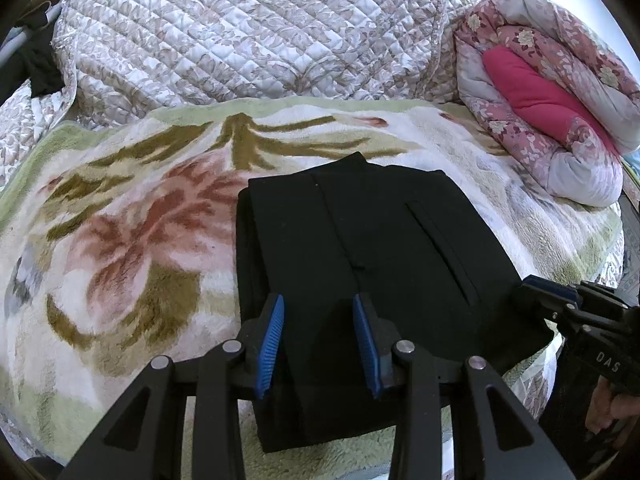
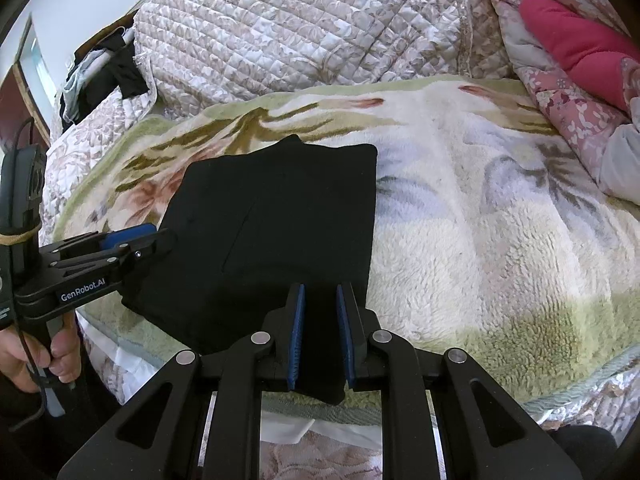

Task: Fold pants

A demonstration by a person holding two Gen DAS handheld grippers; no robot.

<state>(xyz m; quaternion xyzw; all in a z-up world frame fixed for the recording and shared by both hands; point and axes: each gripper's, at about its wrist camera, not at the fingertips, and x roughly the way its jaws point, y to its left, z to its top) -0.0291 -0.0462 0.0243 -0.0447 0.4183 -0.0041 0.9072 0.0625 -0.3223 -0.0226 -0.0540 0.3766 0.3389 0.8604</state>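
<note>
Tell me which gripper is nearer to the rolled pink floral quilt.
Right. The right gripper sits at the black pants' near corner on the side toward the pink floral quilt. The left gripper is at the pants' other near corner, farther from it.

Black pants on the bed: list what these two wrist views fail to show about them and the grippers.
- pants: near hem, left wrist view, hidden behind the left gripper.
- Fold layers: both views, black cloth too dark to count.
- right gripper: whether its pads press the cloth, right wrist view, lost in shadow.
- Person's hand: cut off by the left edge.
</note>
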